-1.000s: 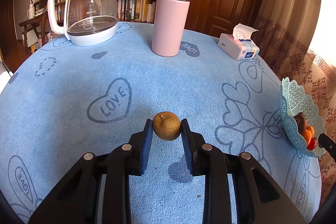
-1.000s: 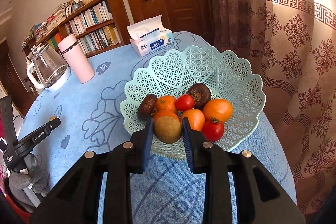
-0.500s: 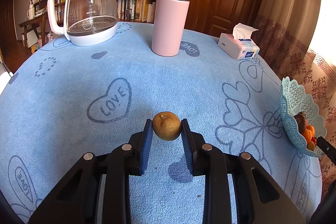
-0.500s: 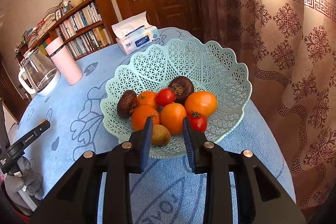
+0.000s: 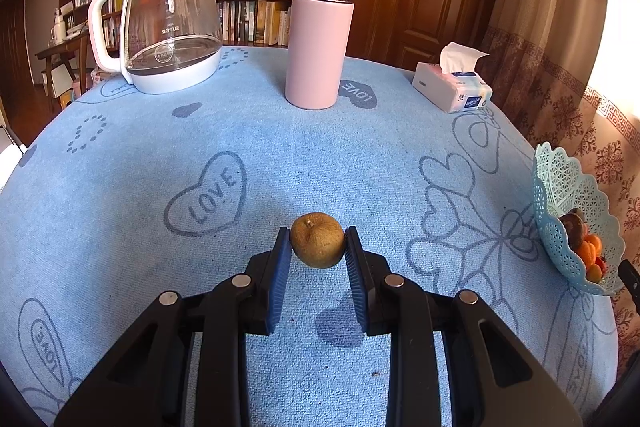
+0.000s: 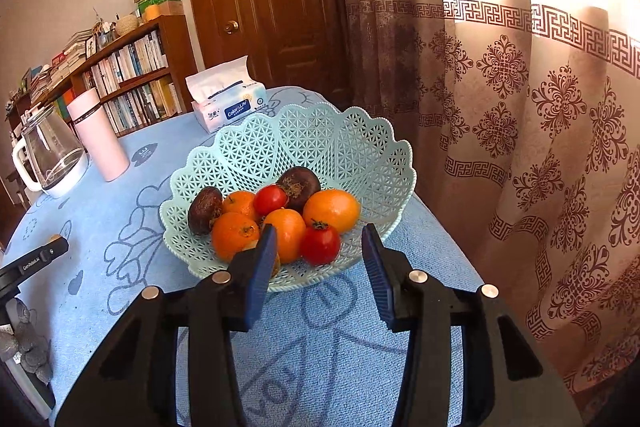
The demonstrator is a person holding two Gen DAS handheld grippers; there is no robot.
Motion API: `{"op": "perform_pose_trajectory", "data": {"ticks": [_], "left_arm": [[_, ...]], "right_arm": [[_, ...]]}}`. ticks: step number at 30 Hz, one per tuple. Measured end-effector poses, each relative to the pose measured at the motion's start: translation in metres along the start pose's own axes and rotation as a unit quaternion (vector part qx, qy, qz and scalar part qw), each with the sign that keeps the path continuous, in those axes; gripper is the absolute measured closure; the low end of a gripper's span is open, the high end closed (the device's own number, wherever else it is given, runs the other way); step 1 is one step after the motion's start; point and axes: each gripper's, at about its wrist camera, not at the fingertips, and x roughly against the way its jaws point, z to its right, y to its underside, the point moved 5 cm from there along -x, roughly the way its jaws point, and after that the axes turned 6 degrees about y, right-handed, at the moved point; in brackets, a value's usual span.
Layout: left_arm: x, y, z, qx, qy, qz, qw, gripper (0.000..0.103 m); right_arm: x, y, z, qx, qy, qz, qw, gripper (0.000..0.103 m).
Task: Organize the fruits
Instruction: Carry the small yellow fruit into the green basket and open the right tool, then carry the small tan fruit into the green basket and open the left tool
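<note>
A brown round fruit hangs a little above the blue tablecloth, with my left gripper shut on it and its shadow on the cloth below. My right gripper sits at the near rim of the pale green lattice basket. Its jaws are opening and nothing is pressed between them. A second brown fruit lies at the basket's front, mostly hidden behind my right gripper's left finger. Oranges, red tomatoes and dark fruits fill the basket. The basket also shows at the left wrist view's right edge.
A glass kettle, a pink flask and a tissue box stand at the table's far side. A patterned curtain hangs just right of the basket. The table edge runs close behind the basket.
The right gripper let go of its brown fruit, which now lies at the basket's front, and its jaws have spread. The left gripper and its fruit have not moved.
</note>
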Motion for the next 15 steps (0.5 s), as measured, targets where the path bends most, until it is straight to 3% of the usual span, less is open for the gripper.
{"op": "perform_pose_trajectory", "data": {"ticks": [8, 15], "left_arm": [[0.004, 0.005, 0.03, -0.028, 0.013, -0.005, 0.9995, 0.075], [0.01, 0.009, 0.072, -0.055, 0.052, -0.013, 0.9971, 0.075]], "right_arm": [[0.001, 0.004, 0.011, -0.031, 0.011, 0.012, 0.999, 0.05], [0.005, 0.004, 0.011, -0.038, 0.003, 0.023, 0.999, 0.049]]}}
